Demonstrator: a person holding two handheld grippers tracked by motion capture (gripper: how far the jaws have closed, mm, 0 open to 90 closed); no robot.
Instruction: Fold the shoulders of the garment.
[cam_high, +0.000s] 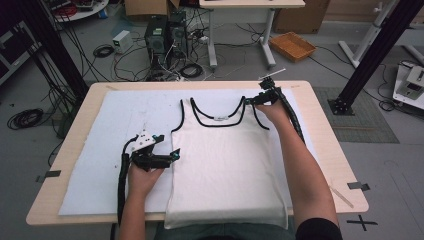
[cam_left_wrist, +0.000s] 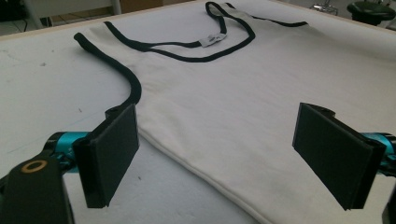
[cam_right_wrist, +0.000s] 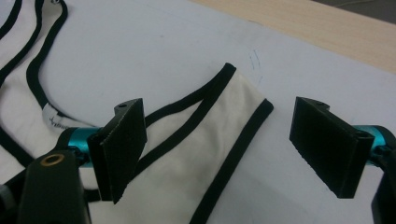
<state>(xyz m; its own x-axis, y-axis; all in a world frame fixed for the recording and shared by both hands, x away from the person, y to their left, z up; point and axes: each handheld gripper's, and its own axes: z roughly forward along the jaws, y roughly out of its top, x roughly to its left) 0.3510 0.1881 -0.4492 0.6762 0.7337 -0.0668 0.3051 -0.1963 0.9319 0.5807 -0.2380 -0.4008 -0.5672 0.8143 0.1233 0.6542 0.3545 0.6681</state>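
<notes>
So the table (cam_high: 320, 145) takes up most of the high view, with a big white sheet (cam_high: 100, 150) covering nearly all of it, probably so the fabric has a clean, smooth surface to slide on. Dead centre on that sheet is a white tank top (cam_high: 225, 165) with black trim, lying flat with the neck at 12 o'clock and the hem hanging off the near edge at 6. It looks smoothed out ready for folding, that's my guess anyway.

Left gripper (cam_high: 172, 157) sits at about 9 o'clock from the top, right beside the side seam below the armhole. In its own view the jaws are spread wide with the side edge (cam_left_wrist: 187, 161) running between them, nothing clamped yet.

Right gripper (cam_high: 250, 100) is up around 1 o'clock at the shoulder strap (cam_right_wrist: 219, 126). Jaws wide apart too, straddling the strap end, not biting it.

Seems like one side grab plus one strap grab, so the top can fold over lengthwise.
</notes>
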